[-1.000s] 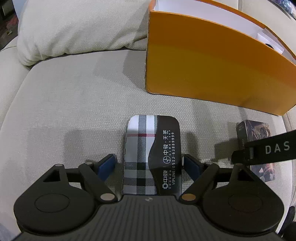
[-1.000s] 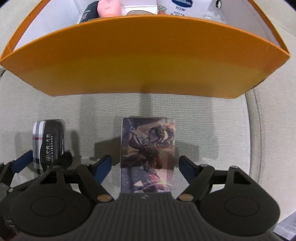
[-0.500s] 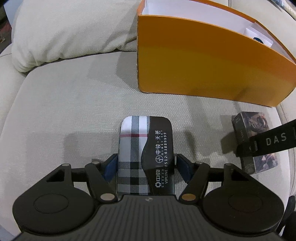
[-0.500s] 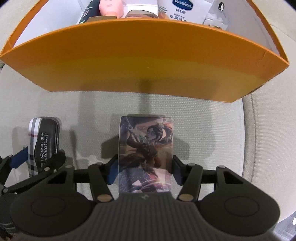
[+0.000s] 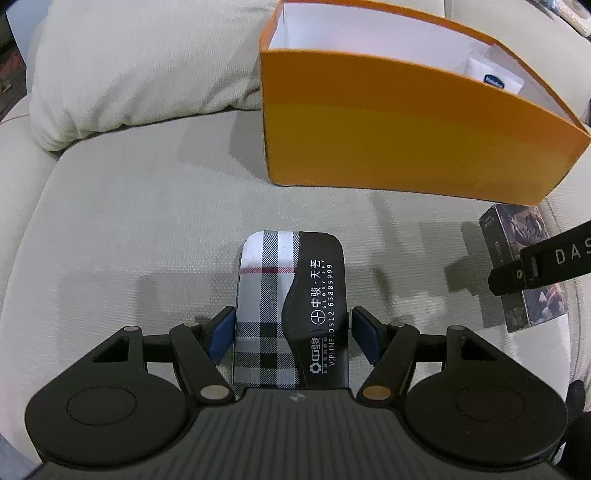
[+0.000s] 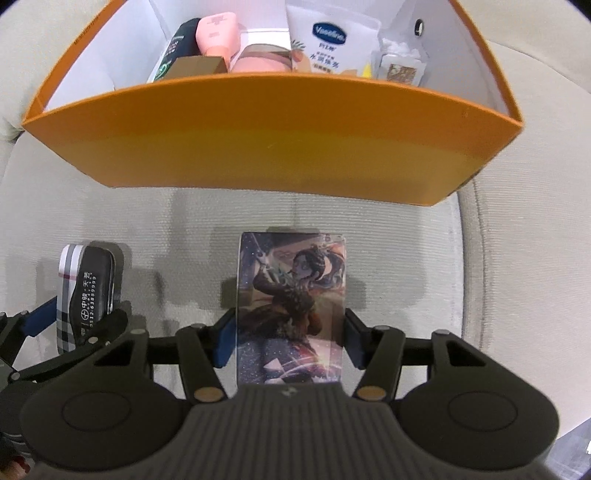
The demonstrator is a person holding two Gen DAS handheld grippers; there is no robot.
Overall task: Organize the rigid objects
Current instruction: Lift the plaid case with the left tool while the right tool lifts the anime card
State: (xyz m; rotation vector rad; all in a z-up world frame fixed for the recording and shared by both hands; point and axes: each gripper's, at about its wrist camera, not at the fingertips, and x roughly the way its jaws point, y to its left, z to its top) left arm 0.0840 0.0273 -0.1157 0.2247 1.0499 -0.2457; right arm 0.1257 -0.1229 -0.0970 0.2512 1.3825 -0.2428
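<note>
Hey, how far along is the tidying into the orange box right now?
Done: the orange box already holds a Vaseline tube, a pink bottle and other small items. In hand: the left tongs are shut on the plaid case, and the right tongs are shut on the illustrated card box. Left: both are outside the box, above the sofa cushion, and need placing inside.
</note>
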